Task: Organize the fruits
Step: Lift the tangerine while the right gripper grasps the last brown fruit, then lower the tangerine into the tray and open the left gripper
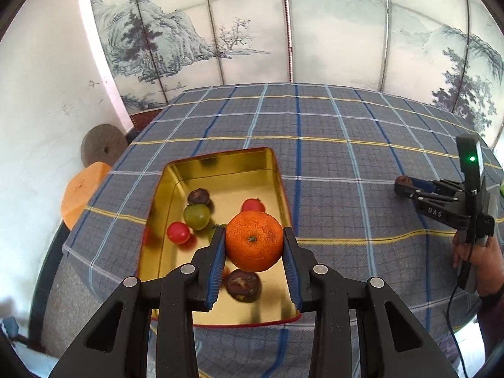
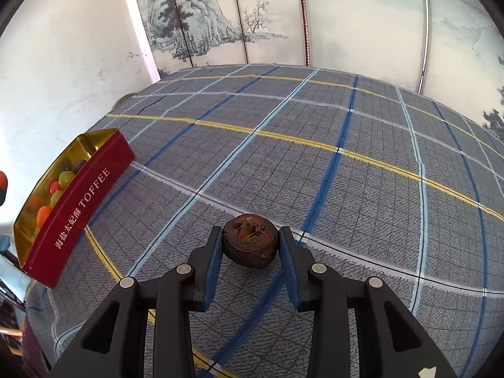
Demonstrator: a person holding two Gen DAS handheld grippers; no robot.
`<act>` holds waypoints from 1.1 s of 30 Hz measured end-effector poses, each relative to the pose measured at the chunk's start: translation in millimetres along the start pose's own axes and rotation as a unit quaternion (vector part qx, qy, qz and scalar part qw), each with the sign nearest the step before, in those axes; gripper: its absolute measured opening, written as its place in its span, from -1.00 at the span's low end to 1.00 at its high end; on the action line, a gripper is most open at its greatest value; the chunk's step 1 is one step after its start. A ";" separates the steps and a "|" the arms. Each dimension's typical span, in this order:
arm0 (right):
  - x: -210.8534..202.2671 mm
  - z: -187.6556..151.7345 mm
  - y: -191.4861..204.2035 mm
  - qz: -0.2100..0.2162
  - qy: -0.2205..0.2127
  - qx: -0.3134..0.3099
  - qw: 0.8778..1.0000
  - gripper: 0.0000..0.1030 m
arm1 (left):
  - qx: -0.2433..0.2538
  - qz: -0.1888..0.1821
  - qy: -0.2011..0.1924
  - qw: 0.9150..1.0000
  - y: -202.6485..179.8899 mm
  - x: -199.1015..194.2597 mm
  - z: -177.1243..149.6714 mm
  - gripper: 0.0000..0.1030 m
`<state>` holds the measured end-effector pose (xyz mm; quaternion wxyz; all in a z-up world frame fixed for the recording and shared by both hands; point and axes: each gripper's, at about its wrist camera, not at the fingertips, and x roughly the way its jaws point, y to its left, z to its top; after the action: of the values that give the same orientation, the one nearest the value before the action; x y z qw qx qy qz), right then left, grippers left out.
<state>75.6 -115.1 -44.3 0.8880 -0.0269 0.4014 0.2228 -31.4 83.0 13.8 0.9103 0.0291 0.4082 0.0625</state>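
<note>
My left gripper (image 1: pixel 253 242) is shut on an orange tangerine (image 1: pixel 254 240) and holds it above the gold-lined red tin (image 1: pixel 220 163). In the tin lie two red fruits (image 1: pixel 178 232), a green grape (image 1: pixel 197 215) and two dark brown fruits (image 1: pixel 242 285). My right gripper (image 2: pixel 250 242) is shut on a dark brown water chestnut (image 2: pixel 251 241), low over the plaid cloth. The right gripper also shows in the left wrist view (image 1: pixel 401 186), far right of the tin. The tin shows in the right wrist view (image 2: pixel 78 208) at the left, with "TOFFEE" on its side.
A blue-grey plaid tablecloth (image 1: pixel 330 163) covers the table. A painted folding screen (image 1: pixel 252 25) stands behind it. An orange stool (image 1: pixel 80 192) and a round grey stone (image 1: pixel 102 146) are off the table's left edge, by a white wall.
</note>
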 end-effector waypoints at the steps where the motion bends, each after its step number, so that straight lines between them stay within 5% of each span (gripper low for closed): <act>1: 0.6 -0.4 0.6 -0.002 0.002 0.000 1.000 -0.37 | -0.002 0.001 0.000 1.000 2.5 0.3 -1.1 -0.31; 33: 11.2 -0.8 6.2 -0.026 0.026 -0.008 0.999 -0.37 | -0.035 0.064 0.001 0.997 50.1 14.3 -19.9 -0.30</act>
<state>78.9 -105.5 -52.1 0.8827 -0.0507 0.4214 0.2019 -41.4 134.6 -4.8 0.9045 0.0232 0.4039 0.1350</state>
